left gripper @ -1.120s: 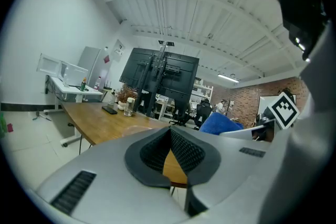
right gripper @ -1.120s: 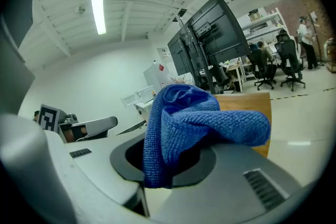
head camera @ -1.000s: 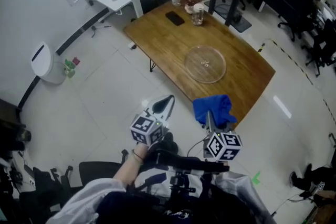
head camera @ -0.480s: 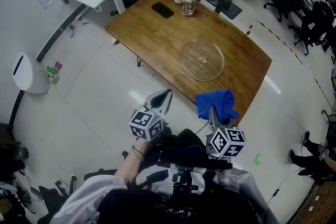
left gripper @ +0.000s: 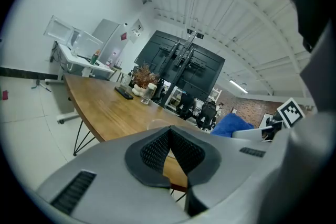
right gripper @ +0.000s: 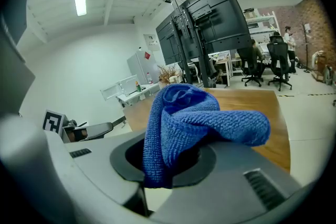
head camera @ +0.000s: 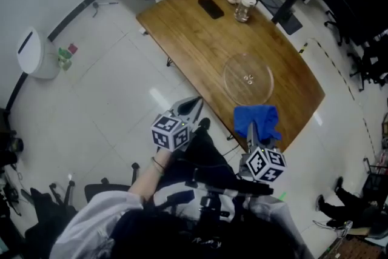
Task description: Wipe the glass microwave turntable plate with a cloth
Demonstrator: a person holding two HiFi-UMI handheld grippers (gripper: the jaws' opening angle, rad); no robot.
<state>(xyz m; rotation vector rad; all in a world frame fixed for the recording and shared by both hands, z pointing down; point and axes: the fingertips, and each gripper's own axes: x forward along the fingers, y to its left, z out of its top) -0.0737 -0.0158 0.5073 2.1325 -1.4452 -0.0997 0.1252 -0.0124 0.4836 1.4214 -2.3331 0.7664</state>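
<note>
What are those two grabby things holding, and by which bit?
The right hand-held gripper pinches a bunched fold of the blue microfibre cloth; the rest flops over its jaws. The left hand-held gripper is shut, holding nothing.

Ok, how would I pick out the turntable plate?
Find the long wooden table. On its near end, just past the blue cloth, lies the glass plate. Unlike the black phone and jar at the far end, it is a wide, flat, see-through disc.
</note>
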